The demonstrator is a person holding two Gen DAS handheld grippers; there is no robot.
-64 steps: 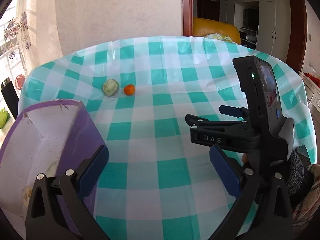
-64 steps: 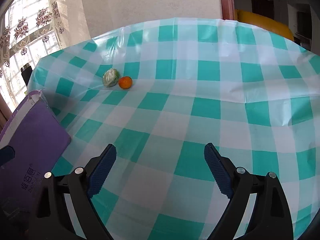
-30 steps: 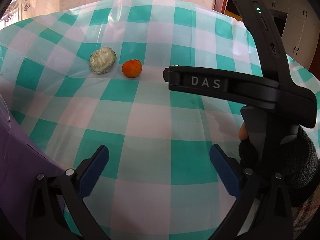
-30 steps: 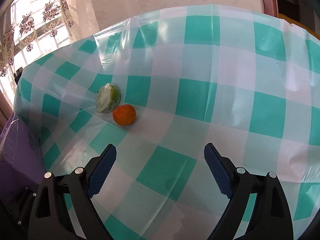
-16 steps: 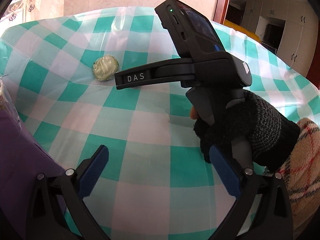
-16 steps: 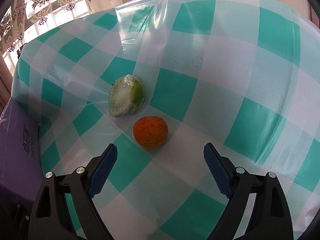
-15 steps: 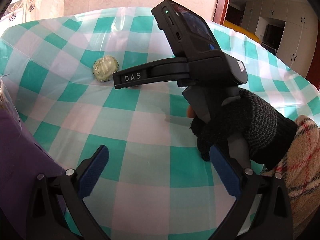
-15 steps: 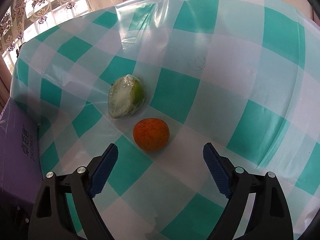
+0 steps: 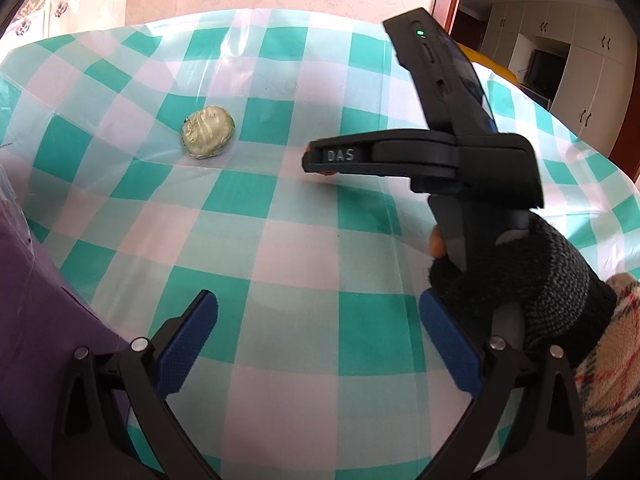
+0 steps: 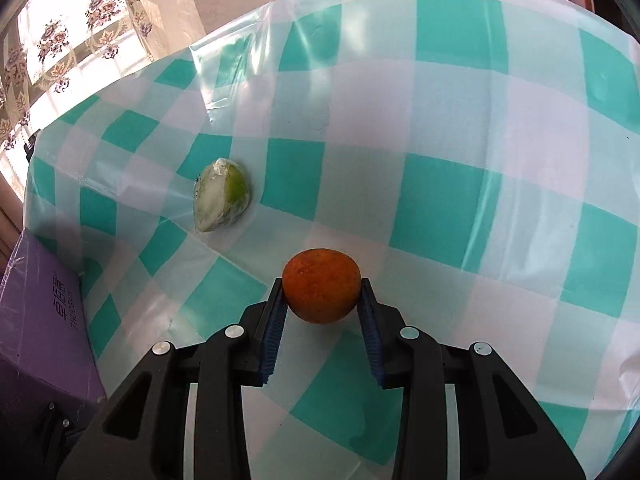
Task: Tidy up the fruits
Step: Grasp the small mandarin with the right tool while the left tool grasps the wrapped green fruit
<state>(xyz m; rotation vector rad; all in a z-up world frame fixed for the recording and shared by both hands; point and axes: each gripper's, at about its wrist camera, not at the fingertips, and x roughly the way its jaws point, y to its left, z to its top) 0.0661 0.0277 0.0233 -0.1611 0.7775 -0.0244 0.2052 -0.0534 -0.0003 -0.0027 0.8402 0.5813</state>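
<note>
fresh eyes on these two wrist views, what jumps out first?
The orange pinched between the right gripper jaws, low centre of the right wrist view, over the teal-checked tablecloth. Next, the plastic-wrapped green fruit lying apart from it, up and to the left, and the purple box at the left edge. In the left wrist view, the left gripper jaws stand wide open, holding nothing.

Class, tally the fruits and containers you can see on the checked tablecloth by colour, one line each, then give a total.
Orange fruit, in the right gripper: 1
Green wrapped fruit: 1
Purple box: 1
Total: 3
</note>
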